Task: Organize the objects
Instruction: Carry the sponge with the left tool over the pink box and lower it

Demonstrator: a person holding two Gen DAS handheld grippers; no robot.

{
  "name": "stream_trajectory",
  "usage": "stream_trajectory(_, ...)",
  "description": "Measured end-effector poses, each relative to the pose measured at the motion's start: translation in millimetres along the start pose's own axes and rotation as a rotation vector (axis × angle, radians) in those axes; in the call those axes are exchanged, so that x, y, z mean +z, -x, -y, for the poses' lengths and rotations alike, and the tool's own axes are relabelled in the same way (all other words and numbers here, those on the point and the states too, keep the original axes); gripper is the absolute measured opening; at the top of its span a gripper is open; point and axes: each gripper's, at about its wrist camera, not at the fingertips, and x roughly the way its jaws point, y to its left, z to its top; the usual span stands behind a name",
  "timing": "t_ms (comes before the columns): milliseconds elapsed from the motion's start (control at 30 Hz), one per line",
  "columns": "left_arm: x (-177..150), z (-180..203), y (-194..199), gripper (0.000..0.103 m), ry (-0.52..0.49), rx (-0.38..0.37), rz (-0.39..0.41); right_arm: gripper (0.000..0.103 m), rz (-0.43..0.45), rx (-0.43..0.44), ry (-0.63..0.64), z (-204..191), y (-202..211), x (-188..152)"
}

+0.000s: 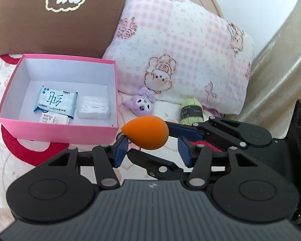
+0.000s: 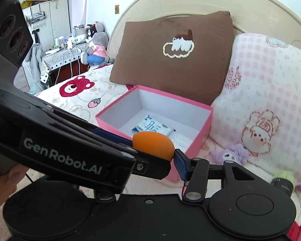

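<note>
Orange sponge, where is it? (A)

Off the bed, in the air, just outside the near right corner of the pink box. Not over the rim yet. (B)

Who has it? (A)

Hard to call. The two grippers cross around it. The left gripper has its jaws part-way apart. Its left pad touches the sponge low on that side, and its right pad stands clear with a gap showing. So the left is not clamped on it, as far as I can see. (B)

And the right gripper? (A)

It comes in from the right in the left wrist view, one finger behind the sponge and one passing under it. In its own view the right pad touches the sponge's end, and the other finger is hidden behind the left gripper. I cannot tell whether it is clamped or just cradling. (B)

Long axis? (A)

Crosswise in both views, roughly across the fingers. (B)

Which way to the box? (A)

Left and a little beyond from the left gripper, straight ahead from the right. My guess is the next move goes forward and over the near wall. The tissue pack and two smaller packs fill the near floor, while the far half is bare. Both hands are equally close, and the left sits on the box side. (B)
</note>
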Motion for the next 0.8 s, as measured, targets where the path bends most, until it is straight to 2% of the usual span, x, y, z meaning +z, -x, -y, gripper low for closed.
stream_trajectory(200,11.1,-23.8,-9.7,0.052,0.093,-0.050,0.006,0.055,0.025,-0.010,0.013,1.9,-13.6,14.0)
stream_trajectory(567,48.3,-63.4,-45.2,0.052,0.186,-0.040,0.028,0.055,0.022,-0.033,-0.025,19.0,-64.1,45.2)
stream_trajectory(800,75.1,-98.3,-88.9,0.052,0.214,-0.007,-0.026,0.052,-0.009,-0.054,-0.052,30.6,-118.2,58.6)
